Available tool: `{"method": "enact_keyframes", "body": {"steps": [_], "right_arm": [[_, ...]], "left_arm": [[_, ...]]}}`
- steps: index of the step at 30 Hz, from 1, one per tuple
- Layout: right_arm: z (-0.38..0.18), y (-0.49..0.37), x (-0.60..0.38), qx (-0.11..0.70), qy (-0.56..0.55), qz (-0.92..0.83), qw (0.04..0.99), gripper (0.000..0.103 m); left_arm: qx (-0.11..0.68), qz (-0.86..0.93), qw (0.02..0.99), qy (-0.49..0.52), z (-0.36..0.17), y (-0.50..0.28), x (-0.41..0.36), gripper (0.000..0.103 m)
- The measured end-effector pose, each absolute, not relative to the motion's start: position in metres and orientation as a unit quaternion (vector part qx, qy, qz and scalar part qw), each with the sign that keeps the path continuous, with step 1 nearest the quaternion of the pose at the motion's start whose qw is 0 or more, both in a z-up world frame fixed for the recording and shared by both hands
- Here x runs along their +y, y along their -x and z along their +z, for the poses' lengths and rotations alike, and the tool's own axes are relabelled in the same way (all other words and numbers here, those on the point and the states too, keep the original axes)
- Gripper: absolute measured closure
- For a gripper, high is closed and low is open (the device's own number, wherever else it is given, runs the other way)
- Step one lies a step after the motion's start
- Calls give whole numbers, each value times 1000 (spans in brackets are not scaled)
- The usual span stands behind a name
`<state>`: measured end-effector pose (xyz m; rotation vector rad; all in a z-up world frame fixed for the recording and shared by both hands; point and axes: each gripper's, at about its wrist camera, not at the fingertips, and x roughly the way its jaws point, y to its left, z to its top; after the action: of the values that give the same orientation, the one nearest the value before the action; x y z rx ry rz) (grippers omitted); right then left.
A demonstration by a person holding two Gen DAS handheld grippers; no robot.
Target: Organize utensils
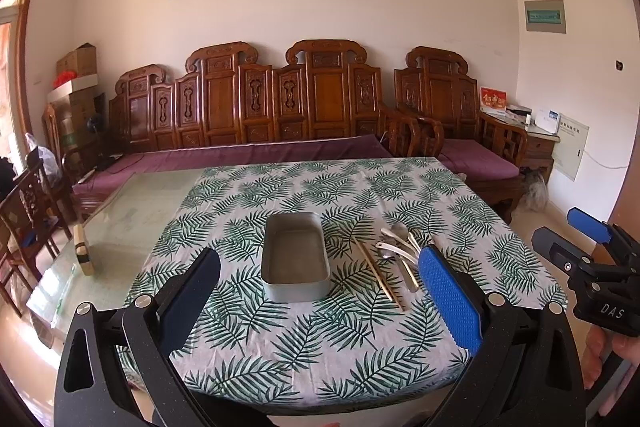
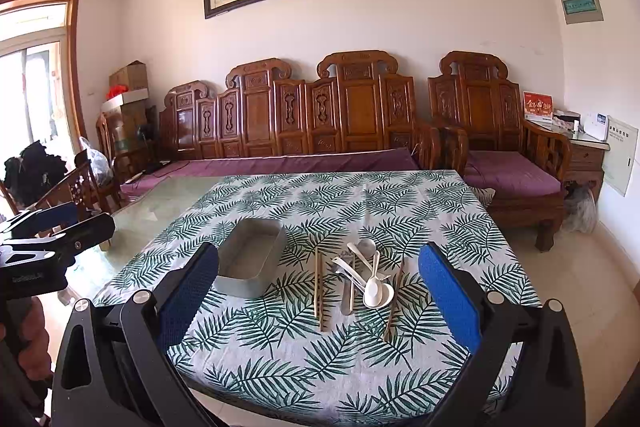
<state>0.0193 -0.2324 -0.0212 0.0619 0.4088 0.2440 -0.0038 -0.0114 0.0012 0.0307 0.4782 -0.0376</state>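
Observation:
A grey metal tray (image 1: 295,257) (image 2: 250,259) sits empty on the leaf-print tablecloth (image 1: 320,339). To its right lies a loose pile of utensils: a pair of wooden chopsticks (image 1: 378,271) (image 2: 319,287), white spoons (image 2: 376,289) (image 1: 394,247), a metal spoon (image 2: 366,247) and another pair of chopsticks (image 2: 394,301). My left gripper (image 1: 320,299) is open and empty, held above the near table edge facing the tray. My right gripper (image 2: 320,303) is open and empty, held above the near edge facing the utensils. Each gripper shows at the other view's edge.
The cloth covers the right part of a glass-topped table (image 1: 132,211). A small brush (image 1: 83,247) lies on the bare glass at the left. A carved wooden sofa (image 1: 260,115) with purple cushions stands behind the table. Wooden chairs (image 1: 28,211) stand at the left.

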Motion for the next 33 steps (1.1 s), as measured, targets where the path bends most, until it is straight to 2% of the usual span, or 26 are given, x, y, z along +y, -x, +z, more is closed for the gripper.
{"method": "enact_keyframes", "body": {"steps": [13, 22, 33], "right_arm": [[-51, -39, -241, 228, -32, 124, 965, 3], [-83, -78, -254, 254, -24, 126, 959, 15], [-130, -133, -278, 312, -22, 104, 944, 40]], "left_arm": [[288, -29, 957, -11, -35, -28, -13, 7], [322, -43, 946, -19, -67, -64, -18, 7], [356, -74, 931, -36, -99, -117, -38, 7]]}}
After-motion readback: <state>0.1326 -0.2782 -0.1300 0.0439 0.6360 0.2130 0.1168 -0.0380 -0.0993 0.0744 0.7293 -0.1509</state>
